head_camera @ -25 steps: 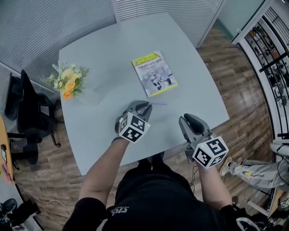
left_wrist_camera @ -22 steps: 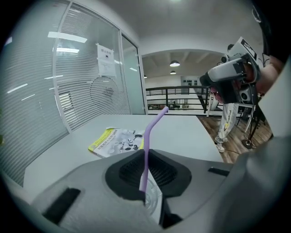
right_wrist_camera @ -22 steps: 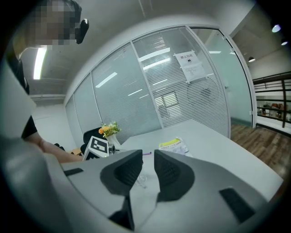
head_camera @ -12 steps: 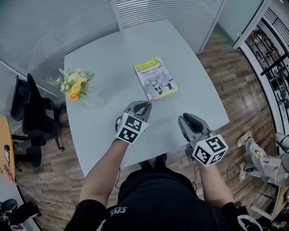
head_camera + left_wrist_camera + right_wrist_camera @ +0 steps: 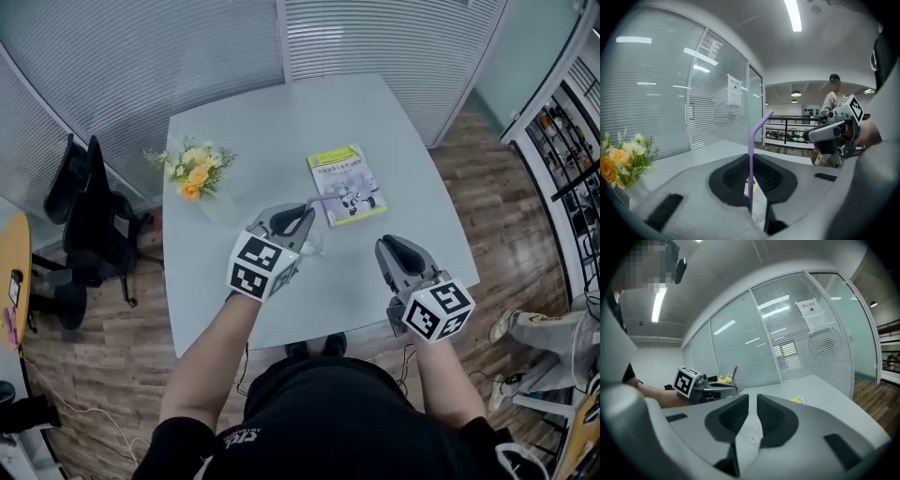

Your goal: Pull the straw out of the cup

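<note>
- Head view: the right tool is nearest, at about 4 o'clock from the cup. Its jaws are almost pressed together and pinch nothing. In the right gripper view the cup only shows beyond them, standing on the worktop.
- The left tool is now clearly higher than one second ago, when it was low over the worktop. Its jaws pinch the purple straw, and the straw went up with it.
- For the task this means, I judge, that the pull is almost done. The cup stays on the worktop at about 5 o'clock from the left tool's tip, and the right gripper view shows no straw standing in it. Whether the lower end of the straw is fully clear of the rim, I cannot tell.
- In the left gripper view the long axis of the straw runs from 6 to 12 o'clock, nearly upright, and the bent top points to about 1 o'clock.
- Farther away, a book lies at 1 o'clock from the cup and flowers at 10 o'clock.
</note>
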Motion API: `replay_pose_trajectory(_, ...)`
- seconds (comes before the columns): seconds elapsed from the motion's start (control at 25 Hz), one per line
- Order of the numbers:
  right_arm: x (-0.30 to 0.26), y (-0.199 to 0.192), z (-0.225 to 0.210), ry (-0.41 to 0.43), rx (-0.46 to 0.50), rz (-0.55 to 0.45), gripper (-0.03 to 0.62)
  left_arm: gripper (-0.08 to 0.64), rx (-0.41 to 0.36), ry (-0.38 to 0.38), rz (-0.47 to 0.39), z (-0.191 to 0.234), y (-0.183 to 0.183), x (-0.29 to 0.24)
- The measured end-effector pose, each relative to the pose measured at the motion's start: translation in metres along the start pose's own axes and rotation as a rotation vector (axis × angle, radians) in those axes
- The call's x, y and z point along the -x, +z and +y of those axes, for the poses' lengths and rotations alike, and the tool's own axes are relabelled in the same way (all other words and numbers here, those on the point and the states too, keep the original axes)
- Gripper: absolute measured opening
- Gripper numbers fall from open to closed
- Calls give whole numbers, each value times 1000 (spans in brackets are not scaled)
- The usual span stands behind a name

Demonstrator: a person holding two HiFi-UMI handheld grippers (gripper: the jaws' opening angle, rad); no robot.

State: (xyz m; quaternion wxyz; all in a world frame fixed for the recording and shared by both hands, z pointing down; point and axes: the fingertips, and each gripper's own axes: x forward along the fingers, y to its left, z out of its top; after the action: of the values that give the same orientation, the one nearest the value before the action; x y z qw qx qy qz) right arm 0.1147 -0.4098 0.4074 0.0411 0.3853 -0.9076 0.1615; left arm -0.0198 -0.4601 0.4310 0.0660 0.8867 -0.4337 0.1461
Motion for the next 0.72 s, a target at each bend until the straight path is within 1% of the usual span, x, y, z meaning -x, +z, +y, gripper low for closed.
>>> replay_pose_trajectory(0.16, -11, 11, 13, 35, 27, -9, 44, 29, 48, 60, -46, 21, 12, 29)
replay_pose_trajectory(0.32, -18, 19, 21, 52, 55, -14, 35, 29, 88, 123, -85, 39, 18, 61)
replay_pose_trajectory(0.56, -27, 32, 28, 72, 96, -26, 11, 29, 150, 220, -124, 65, 14, 111)
replay_pose_trajectory(0.72, -27, 34, 30, 73, 111, -29, 6, 29, 193, 290, -168, 75, 13, 144)
